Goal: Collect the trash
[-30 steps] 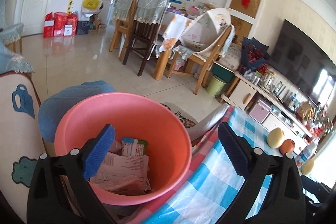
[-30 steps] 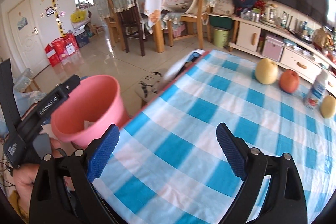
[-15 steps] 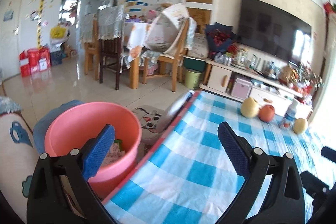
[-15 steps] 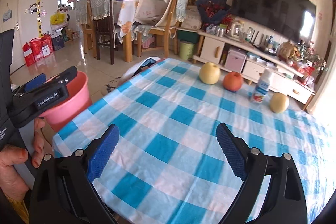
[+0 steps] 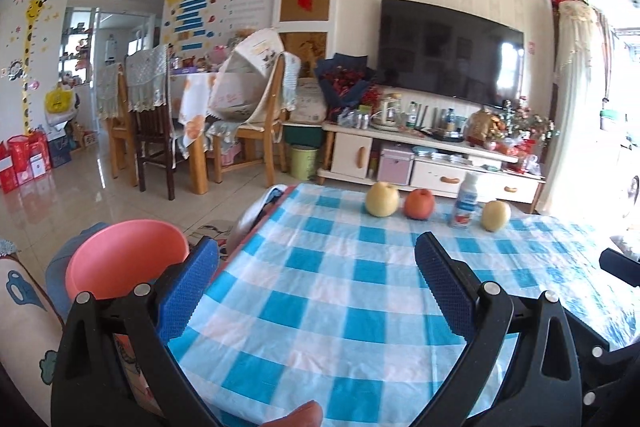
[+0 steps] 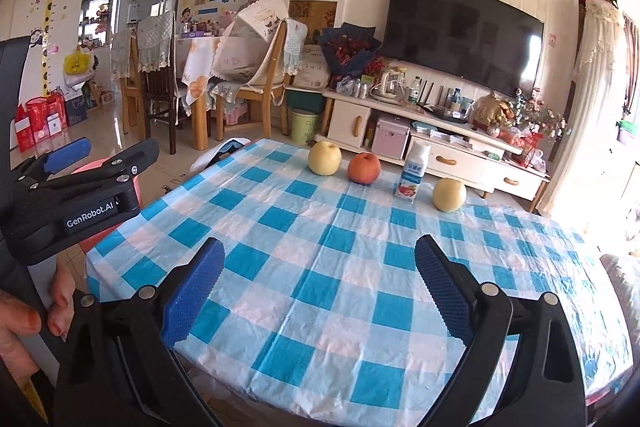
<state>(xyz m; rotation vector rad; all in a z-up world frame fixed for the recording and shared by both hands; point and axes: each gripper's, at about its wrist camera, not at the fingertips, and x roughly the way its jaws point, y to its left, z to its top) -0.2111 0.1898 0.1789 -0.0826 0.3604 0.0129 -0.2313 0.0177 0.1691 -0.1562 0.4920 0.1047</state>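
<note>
A pink bin (image 5: 120, 259) stands on the floor at the left of the table; its inside is hidden from here. My left gripper (image 5: 316, 287) is open and empty, over the table's near left corner beside the bin. It also shows at the left of the right wrist view (image 6: 80, 171). My right gripper (image 6: 318, 287) is open and empty above the table's near edge. No loose trash shows on the blue checked tablecloth (image 6: 320, 239).
At the table's far side stand a yellow pear (image 6: 324, 157), a red apple (image 6: 363, 167), a small drink bottle (image 6: 412, 177) and another pear (image 6: 449, 195). Beyond are a TV cabinet (image 6: 440, 155), dining chairs (image 6: 264, 83) and a small green bin (image 6: 302, 131).
Both grippers have swung right and tilted up, from the pink bin with paper trash in it to the table. The fruit and bottle have come into view. Both stay open.
</note>
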